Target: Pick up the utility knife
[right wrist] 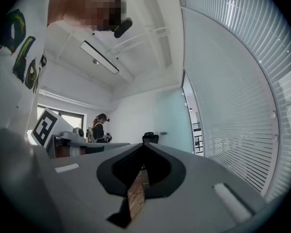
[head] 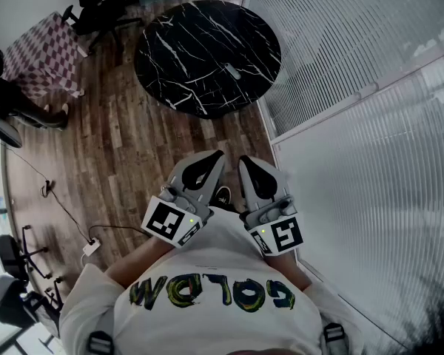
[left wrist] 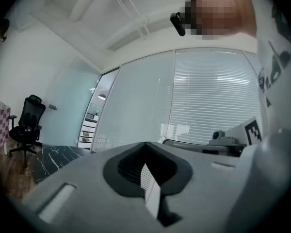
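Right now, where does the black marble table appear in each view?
Head view: the black marble table is at top centre, on the wooden floor.
Left gripper view: its edge shows at lower left, beside the grey jaw.
Right gripper view: not in it.
Shared landmark: the slatted blinds, on the right in all three views.

The head view looks steeply down from above onto the left gripper and right gripper, both close below. The round black marble surface lies farther ahead. Each gripper view looks level along its own jaws, close behind them. All three views share the blinds, and each gripper view catches the other gripper at its edge.
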### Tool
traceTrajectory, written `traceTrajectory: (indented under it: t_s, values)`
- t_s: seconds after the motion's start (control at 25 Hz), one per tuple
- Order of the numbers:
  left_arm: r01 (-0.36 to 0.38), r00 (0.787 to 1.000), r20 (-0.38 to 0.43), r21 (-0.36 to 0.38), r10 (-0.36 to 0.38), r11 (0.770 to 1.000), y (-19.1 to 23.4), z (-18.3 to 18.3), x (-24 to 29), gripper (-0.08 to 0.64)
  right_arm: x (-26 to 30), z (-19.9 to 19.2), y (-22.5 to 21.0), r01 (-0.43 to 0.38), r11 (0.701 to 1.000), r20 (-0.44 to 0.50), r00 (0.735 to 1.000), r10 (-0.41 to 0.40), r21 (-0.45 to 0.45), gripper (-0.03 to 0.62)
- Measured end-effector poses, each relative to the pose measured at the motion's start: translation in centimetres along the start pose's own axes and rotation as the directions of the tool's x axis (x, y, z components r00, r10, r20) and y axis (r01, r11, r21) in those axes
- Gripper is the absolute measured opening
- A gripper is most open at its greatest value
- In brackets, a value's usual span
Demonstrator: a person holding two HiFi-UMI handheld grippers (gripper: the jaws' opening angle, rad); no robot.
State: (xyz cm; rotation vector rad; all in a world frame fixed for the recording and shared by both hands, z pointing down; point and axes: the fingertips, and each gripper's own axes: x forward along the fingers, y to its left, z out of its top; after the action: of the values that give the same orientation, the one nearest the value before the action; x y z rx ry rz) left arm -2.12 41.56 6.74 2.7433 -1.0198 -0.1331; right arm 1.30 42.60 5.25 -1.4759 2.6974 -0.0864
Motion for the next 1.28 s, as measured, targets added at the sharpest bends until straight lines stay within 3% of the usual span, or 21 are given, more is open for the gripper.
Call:
traceTrajectory:
  t_s: [0.4, 0.64, 1.0, 1.28]
  values:
    - [-0.017, 1.0, -0.004, -0.005, 0.017, 1.0, -0.3, -0.2, 1.1, 0.003, 0.0, 0.1, -1.0, -0.019, 1.0, -0.008, 1.0, 0.019, 0.009, 0.002]
    - [-0.032, 0.999, -0.016, -0.012, 0.032, 0.999, -0.9, -1.1, 2.8, 0.003, -0.6, -0.3, -3.3, -0.024, 0.998, -0.01, 1.0, 0.025, 0.063, 0.003]
    - [-0.059, 0.998, -0.024, -0.035, 0.058, 0.998, -2.0, -2.8, 5.0, 0.003, -1.9, -1.0, -6.4, -0.04, 0.997, -0.047, 0.998, 0.043, 0.065, 0.002]
    - [-0.092, 0.995, -0.034, -0.045, 0.09, 0.995, 0.1, -3.5, 6.7, 0.003, -0.5, -2.3, -7.9, -0.067, 0.995, -0.073, 0.995, 0.073, 0.076, 0.003]
